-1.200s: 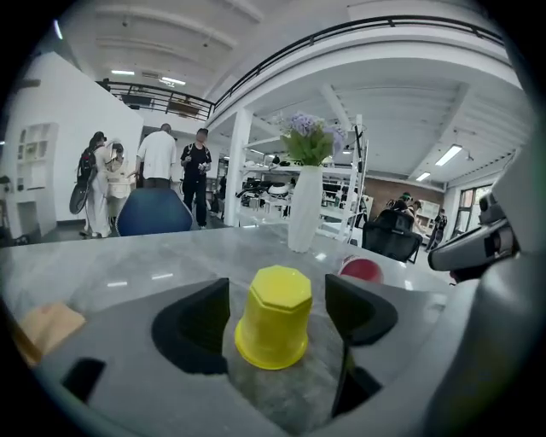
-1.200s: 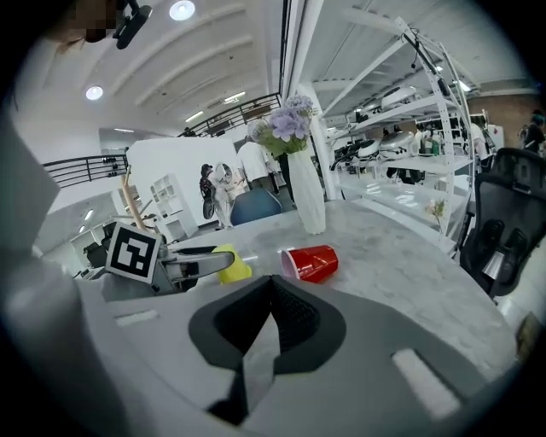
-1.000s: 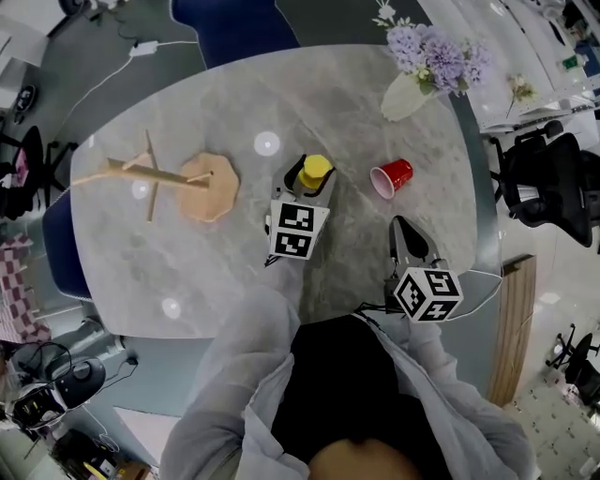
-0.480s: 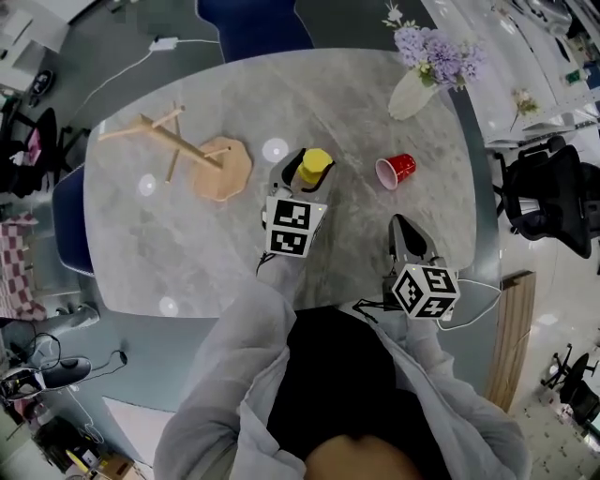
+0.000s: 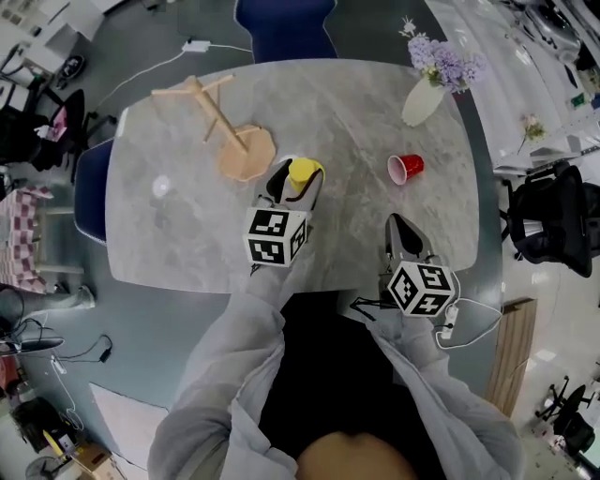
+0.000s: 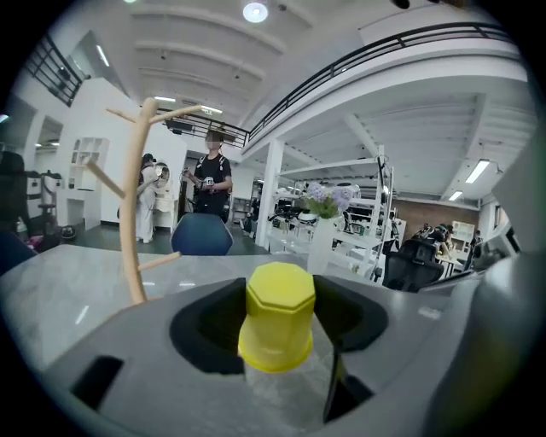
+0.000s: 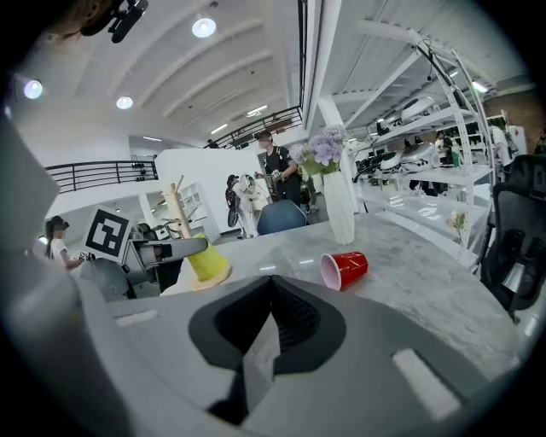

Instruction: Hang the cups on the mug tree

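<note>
A yellow cup (image 5: 304, 172) hangs mouth down between the jaws of my left gripper (image 5: 298, 176), which is shut on it just right of the mug tree's base. In the left gripper view the cup (image 6: 278, 299) fills the gap between the jaws of the left gripper (image 6: 277, 337). The wooden mug tree (image 5: 223, 125) stands at the table's far left with bare pegs (image 6: 132, 205). A red cup (image 5: 405, 169) lies on its side to the right (image 7: 344, 269). My right gripper (image 5: 404, 228) hovers at the near right edge, its jaws (image 7: 271, 299) together and empty.
A white vase with purple flowers (image 5: 425, 97) stands at the far right corner of the grey marble table (image 5: 356, 103). A blue chair (image 5: 284, 26) is behind the table, another (image 5: 92, 187) to its left. A black office chair (image 5: 548, 220) stands to the right.
My left gripper has risen with the yellow cup and come closer to the mug tree's base. The right gripper has shifted a little. The head view has swung, so the table sits differently.
</note>
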A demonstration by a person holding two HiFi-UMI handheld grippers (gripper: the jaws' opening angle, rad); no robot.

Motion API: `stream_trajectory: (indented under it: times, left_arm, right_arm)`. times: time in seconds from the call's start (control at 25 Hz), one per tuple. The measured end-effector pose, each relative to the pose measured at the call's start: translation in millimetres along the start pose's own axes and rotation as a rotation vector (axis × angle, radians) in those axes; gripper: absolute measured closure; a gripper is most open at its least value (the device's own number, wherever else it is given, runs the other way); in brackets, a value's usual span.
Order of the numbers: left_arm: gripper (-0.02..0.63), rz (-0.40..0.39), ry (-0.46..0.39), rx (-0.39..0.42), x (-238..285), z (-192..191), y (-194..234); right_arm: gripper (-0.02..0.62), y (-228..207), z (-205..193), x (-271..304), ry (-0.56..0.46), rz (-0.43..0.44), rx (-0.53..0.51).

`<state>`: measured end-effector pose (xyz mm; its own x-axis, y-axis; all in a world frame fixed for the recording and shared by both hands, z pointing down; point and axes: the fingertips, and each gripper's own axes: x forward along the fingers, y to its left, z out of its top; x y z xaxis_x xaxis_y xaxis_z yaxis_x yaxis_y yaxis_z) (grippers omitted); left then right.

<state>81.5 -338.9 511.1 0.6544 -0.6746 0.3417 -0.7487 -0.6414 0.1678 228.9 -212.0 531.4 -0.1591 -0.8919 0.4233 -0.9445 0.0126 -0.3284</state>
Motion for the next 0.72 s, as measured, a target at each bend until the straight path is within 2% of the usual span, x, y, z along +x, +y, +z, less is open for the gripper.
stream_trajectory:
  times: [0.28, 0.4, 0.56, 0.72]
  left_arm:
    - [0.362, 0.093, -0.029, -0.051, -60.2, 4.1, 17.6]
    - [0.362, 0.134, -0.068, -0.073, -82.9, 17.3, 31.6]
    - [0.360, 0.190, -0.151, -0.065, -110.0, 56.0, 56.4]
    - [0.360, 0.244, -0.260, -0.055, -138.3, 117.5, 89.3]
  right_arm:
    - [0.583, 23.4, 7.8, -14.7, -0.036, 0.052, -0.020]
    - [0.583, 30.8, 13.6, -18.3, -0.052, 0.066, -0.028]
    - [0.583, 34.3, 16.9, -18.6, -0.061, 0.076, -0.028]
    - [0.583, 37.2, 22.2, -13.9, -0.063, 0.086, -0.025]
